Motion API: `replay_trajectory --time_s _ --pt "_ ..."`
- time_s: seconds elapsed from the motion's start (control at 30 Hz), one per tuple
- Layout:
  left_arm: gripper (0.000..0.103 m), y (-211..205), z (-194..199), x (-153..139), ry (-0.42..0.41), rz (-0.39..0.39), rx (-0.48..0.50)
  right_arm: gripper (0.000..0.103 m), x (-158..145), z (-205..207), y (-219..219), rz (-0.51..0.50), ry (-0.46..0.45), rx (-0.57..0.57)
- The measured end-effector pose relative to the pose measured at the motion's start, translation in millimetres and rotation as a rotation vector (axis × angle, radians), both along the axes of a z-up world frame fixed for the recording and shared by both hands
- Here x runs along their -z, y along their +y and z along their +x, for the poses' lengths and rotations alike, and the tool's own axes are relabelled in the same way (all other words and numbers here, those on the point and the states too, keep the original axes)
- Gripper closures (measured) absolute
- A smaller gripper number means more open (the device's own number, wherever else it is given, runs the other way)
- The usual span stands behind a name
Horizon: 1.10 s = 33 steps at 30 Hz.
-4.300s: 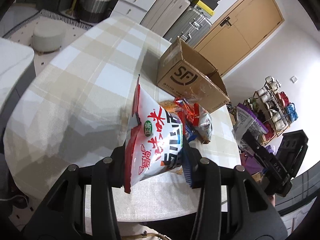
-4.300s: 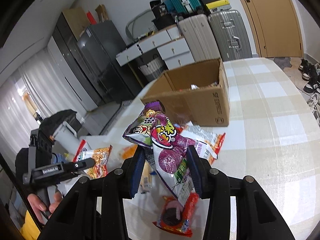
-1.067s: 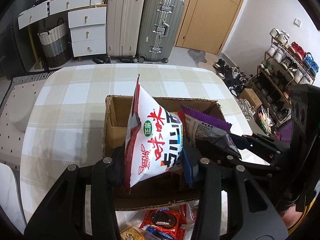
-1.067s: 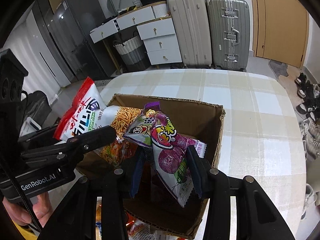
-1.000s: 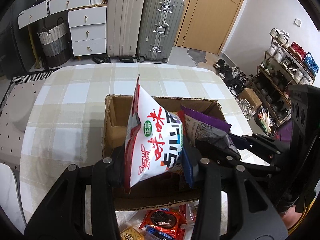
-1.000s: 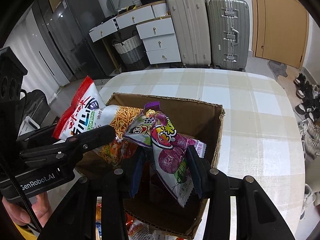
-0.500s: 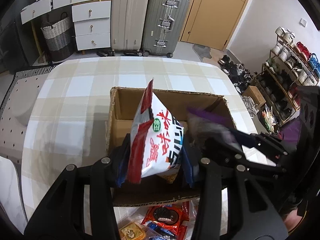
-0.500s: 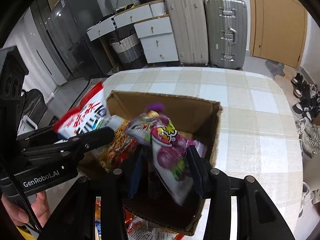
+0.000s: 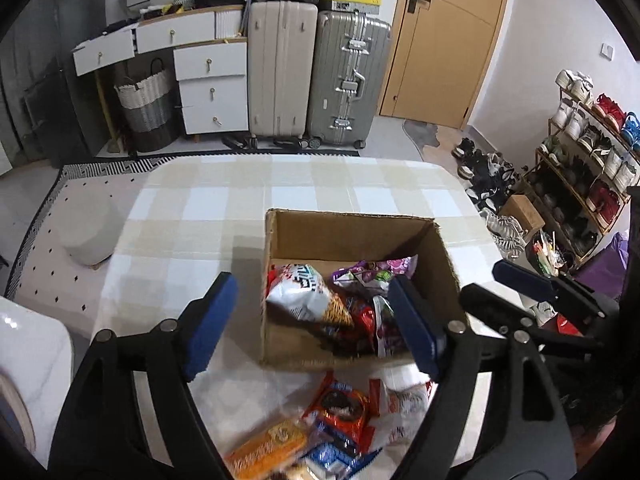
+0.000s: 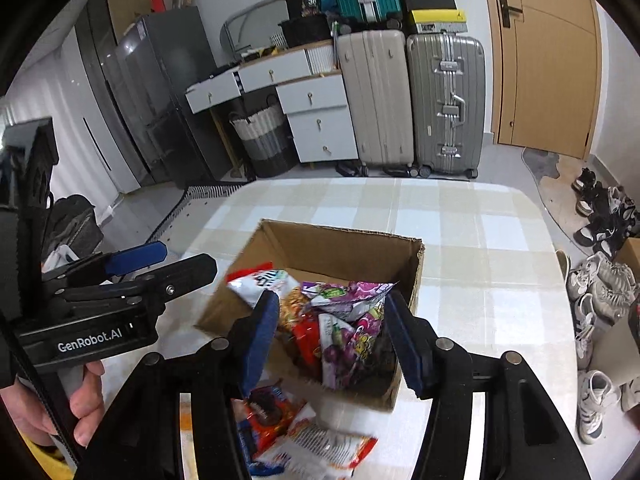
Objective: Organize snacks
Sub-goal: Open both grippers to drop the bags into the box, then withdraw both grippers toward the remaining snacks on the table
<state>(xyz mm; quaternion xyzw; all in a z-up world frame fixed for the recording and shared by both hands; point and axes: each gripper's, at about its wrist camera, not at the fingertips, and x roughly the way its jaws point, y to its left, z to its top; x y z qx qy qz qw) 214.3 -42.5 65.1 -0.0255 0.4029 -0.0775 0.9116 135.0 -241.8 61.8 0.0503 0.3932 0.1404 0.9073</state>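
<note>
The open brown cardboard box [image 9: 352, 236] sits on the beige-and-white checked tablecloth [image 9: 208, 204], w/ several snack bags inside: a white-and-red chip bag [image 9: 296, 292] on the left side, a purple grape-candy bag [image 10: 352, 320] on the right, red wrappers btwn them.

The left gripper [image 9: 316, 320] hangs above the box's near-left corner; its blue-padded jaws are opening, already wide, nothing btwn the pads. One pad is over the cloth left of the box, the other over the box interior.

The right gripper [image 10: 332, 336] hovers over the box's near half, jaws opening too, pads apart and pressing on nothing; the purple bag lies below them in the box, not gripped.

More snacks lie on the cloth just in front of the box: a red-orange cookie pack [image 9: 340, 404], a white-and-red bag [image 9: 400, 404], an orange biscuit pack [image 9: 268, 444], partly hidden by the gripper arms.

Beyond the table: two upright suitcases, beige [image 9: 280, 68] and grey [image 9: 348, 80], a white drawer unit [image 9: 208, 84], a woven basket [image 9: 146, 108], a wooden door [image 9: 444, 40], a shoe rack [image 9: 588, 140] on the right. In the right wrist view a person's hand [image 10: 60, 408] holds the left gripper's handle.
</note>
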Motion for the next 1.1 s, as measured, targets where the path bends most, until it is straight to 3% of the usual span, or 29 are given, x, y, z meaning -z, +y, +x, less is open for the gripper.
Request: replay_trajectory --time_s 0.13,0.2,0.3,0.53,0.8,1.03,1.1 --pt "0.023 9 -43 -18 -0.032 -0.004 -0.007 0.044 -20 -31 -1 0.014 -0.038 -0.002" --pt "0.022 13 -65 -23 -0.041 -0.009 -0.015 0.030 -31 -51 -1 0.021 -0.068 -0.001" --pt "0.020 20 -100 -29 -0.049 -0.016 -0.024 0.017 -43 -89 -2 0.028 -0.122 0.012" --pt "0.019 42 -188 -32 -0.086 -0.038 -0.046 0.012 -50 -164 -2 0.051 -0.191 0.021" --pt "0.016 67 -255 -11 -0.095 -0.053 -0.077 0.008 -25 -232 -3 0.077 -0.193 0.023" --pt "0.013 86 -288 25 -0.089 -0.067 -0.111 0.005 16 -254 -1 0.059 -0.120 0.035" --pt "0.008 90 -293 39 -0.085 -0.070 -0.119 0.005 30 -257 0 0.044 -0.096 0.040"
